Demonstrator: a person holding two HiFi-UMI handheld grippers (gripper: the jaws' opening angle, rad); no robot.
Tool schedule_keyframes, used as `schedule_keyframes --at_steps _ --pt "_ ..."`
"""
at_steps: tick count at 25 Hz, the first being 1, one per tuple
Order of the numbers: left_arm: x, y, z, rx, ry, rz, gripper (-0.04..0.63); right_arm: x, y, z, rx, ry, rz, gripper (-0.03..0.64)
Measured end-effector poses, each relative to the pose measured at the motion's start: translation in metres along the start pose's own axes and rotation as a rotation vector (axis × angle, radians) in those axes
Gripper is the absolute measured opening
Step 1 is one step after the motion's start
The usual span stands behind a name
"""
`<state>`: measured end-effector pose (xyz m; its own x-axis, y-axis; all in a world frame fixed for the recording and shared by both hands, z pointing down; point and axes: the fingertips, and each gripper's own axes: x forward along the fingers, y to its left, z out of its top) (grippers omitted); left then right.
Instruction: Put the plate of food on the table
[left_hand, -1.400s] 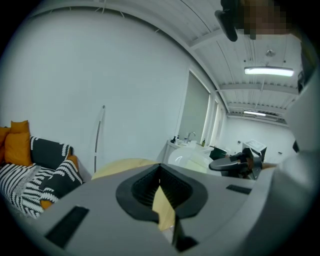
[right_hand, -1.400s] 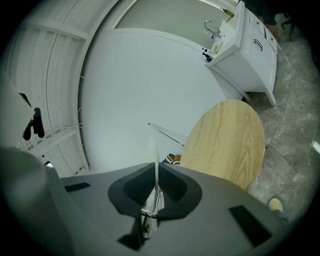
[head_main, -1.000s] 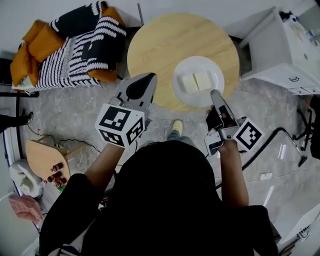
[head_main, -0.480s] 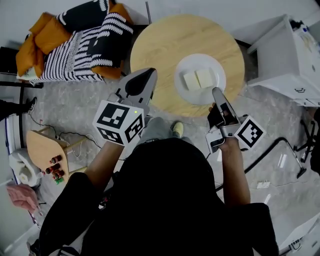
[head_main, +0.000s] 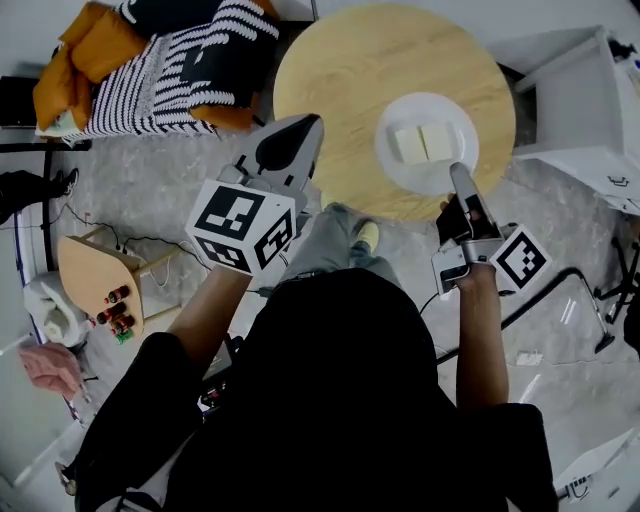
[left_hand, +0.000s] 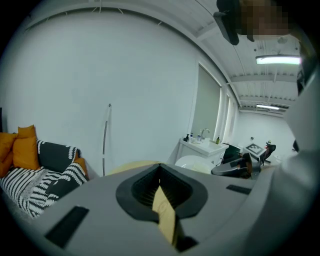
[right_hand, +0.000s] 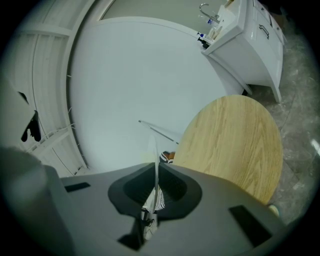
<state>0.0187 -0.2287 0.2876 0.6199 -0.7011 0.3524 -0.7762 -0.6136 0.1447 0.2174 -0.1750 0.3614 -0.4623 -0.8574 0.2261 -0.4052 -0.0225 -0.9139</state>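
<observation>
Grip first: the right gripper (head_main: 459, 174) has its jaws pressed onto the near rim of the plate (head_main: 420, 181), with only that thin white edge between them. I judge this keeps the dish level so the 2 pale squares of food (head_main: 423, 142) do not slide. From above, the plate lies over the near right edge of the bench (head_main: 340, 80). In the right gripper view the rim runs as a fine line with the wooden top spread broadly to 1 side, so the plate looks carried above the top and not resting on it, though I cannot be sure.

The left gripper (head_main: 305, 130) takes no part. Its jaws are drawn together to a slit with nothing in them, and it hovers at the near left edge of the bench, well apart from the plate, probably to leave the landing spot free.

The right forearm (head_main: 478, 330) reaches straight ahead, with the gripper rolled on its side so 1 jaw lies over the rim and 1 under. The left forearm (head_main: 200, 325) is bent in closer, jaws pointing toward the bench. Striped cushions (head_main: 190, 60) lie past the bench's far left edge.
</observation>
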Motion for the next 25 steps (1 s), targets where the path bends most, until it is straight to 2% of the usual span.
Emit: schedule_keyframes --at_steps 7,14,25 --pt "0.022 0.064 -0.018 -0.021 0.037 -0.014 0.006 0.062 -0.023 -0.027 0.013 0.046 -0.061 0.020" --pt "0.038 0.052 -0.021 -0.041 0.063 -0.036 0.006 0.058 -0.033 -0.029 0.039 0.055 -0.074 0.020" --pt "0.066 0.065 -0.070 -0.119 0.151 -0.056 0.006 0.076 -0.081 -0.036 0.068 0.074 -0.163 0.020"
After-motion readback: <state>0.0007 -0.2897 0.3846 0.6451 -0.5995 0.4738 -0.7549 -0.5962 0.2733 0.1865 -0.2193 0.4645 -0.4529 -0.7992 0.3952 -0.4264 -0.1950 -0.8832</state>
